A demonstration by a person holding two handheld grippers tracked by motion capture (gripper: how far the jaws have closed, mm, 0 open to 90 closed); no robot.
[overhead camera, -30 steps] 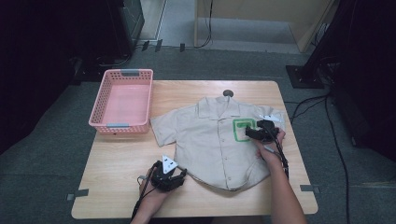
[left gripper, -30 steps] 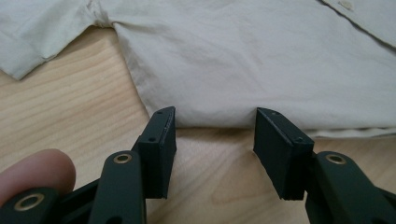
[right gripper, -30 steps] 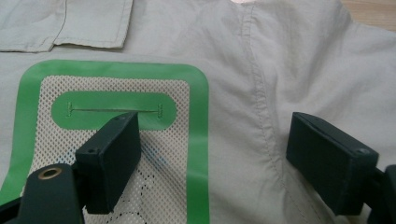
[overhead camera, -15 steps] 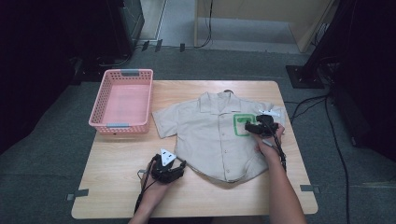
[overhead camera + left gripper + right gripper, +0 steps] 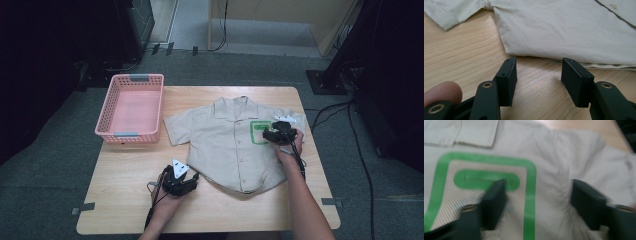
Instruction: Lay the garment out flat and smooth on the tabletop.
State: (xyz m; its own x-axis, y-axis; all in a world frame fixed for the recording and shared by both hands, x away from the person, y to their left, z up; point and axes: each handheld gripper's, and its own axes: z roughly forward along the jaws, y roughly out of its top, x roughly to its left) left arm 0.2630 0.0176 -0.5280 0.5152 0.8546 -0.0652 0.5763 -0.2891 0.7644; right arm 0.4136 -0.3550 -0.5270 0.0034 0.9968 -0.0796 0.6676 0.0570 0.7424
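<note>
From the high view, the bench [image 5: 125,200] has plenty of bare wood along its 6 o'clock edge and toward 9 o'clock, while the beige shirt [image 5: 225,145] lies flat from the centre out toward 3 o'clock, its far sleeve close to the bench's right edge. A pink basket [image 5: 131,107] sits at about 10 o'clock, just beside the shirt's near sleeve. The left hand-held gripper [image 5: 192,179] rests at 6 o'clock, right off the shirt's lower-left hem corner, and the right hand-held gripper [image 5: 267,134] is over the green pocket patch [image 5: 258,131] at 3 o'clock. In the left gripper view, the left hand-held gripper [image 5: 537,77] stands moderately wide over bare wood, nothing between the jaws, with the shirt's hem [image 5: 564,60] at 12 o'clock just past the tips. In the right gripper view, pretty blurry, the right hand-held gripper [image 5: 536,202] has just been closing, with shirt fabric bunching between the jaws, one on the patch [image 5: 484,195]; can't tell if they've pinched the cloth.
</note>
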